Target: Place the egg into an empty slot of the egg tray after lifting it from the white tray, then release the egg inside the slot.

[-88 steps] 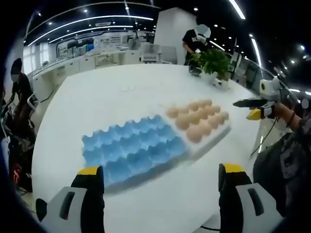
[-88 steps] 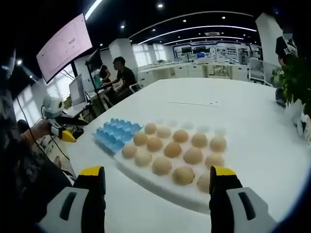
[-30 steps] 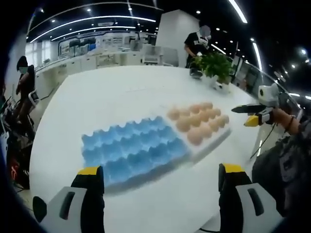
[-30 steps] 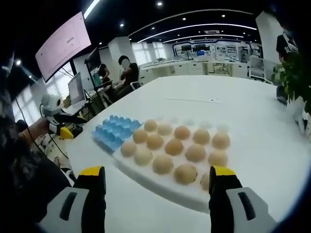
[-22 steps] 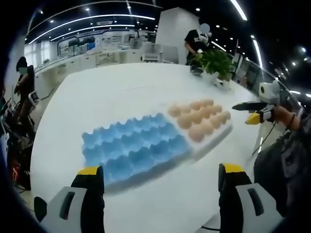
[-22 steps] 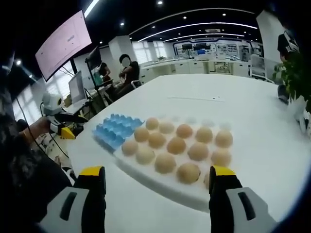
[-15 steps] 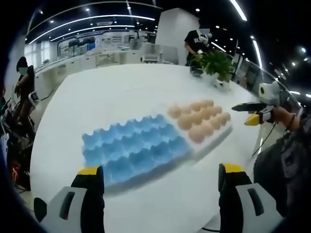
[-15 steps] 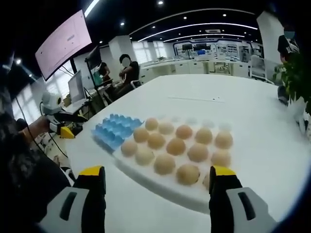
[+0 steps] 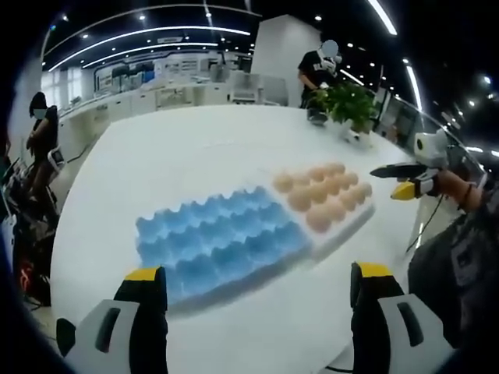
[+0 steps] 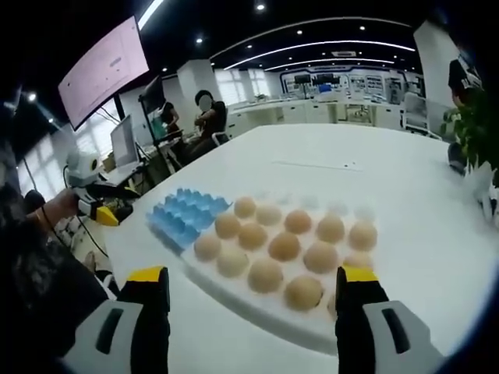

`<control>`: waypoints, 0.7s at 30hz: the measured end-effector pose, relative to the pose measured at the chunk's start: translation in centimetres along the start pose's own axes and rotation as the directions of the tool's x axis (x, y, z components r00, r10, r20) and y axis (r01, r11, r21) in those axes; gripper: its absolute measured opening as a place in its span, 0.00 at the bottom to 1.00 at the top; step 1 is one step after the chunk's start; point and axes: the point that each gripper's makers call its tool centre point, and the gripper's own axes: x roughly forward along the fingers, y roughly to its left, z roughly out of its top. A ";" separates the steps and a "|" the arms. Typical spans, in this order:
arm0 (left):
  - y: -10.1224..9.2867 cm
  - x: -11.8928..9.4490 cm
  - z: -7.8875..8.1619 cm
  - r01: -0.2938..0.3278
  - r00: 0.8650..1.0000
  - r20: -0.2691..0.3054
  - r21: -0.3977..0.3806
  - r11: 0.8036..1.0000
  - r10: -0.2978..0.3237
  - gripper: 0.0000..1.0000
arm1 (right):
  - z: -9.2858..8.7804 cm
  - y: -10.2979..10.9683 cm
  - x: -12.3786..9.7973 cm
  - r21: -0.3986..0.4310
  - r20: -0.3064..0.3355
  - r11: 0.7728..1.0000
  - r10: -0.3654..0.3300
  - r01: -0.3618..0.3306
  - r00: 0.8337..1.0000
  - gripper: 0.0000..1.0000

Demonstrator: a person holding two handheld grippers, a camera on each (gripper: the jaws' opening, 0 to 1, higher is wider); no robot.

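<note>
both tongs hang spread and empty above the counter (image 10: 437, 210); the blue egg tray (image 9: 222, 245) lies ahead of the left tongs (image 9: 253, 312); the white tray (image 10: 265, 300) is just ahead of the right tongs (image 10: 253, 312), the nearer pair; its eggs (image 10: 265, 274) sit in rows.

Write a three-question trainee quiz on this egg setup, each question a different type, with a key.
1. True or false: the blue egg tray already holds an egg.
2. Multiple choice: the eggs sit in A) the white tray, B) the blue egg tray, C) the right gripper.
3. Fill in: the left gripper has its jaws ____.

Key: 1 false; 2 A; 3 open
</note>
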 end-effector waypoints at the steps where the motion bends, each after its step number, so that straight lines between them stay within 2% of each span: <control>1: -0.1 0.0 0.0 0.001 1.000 -0.001 0.001 1.000 -0.001 1.00 | 0.1 0.0 0.1 -0.001 0.002 1.000 0.001 -0.001 1.000 0.91; 11: -0.2 0.1 -0.1 0.006 1.000 0.000 0.000 1.000 -0.006 1.00 | 0.8 0.1 0.8 -0.002 0.016 1.000 0.009 -0.009 1.000 0.90; 21: -0.2 0.1 0.2 0.010 1.000 0.007 -0.001 1.000 -0.010 1.00 | 2.3 0.6 2.3 -0.034 0.028 0.999 0.031 -0.030 0.999 0.90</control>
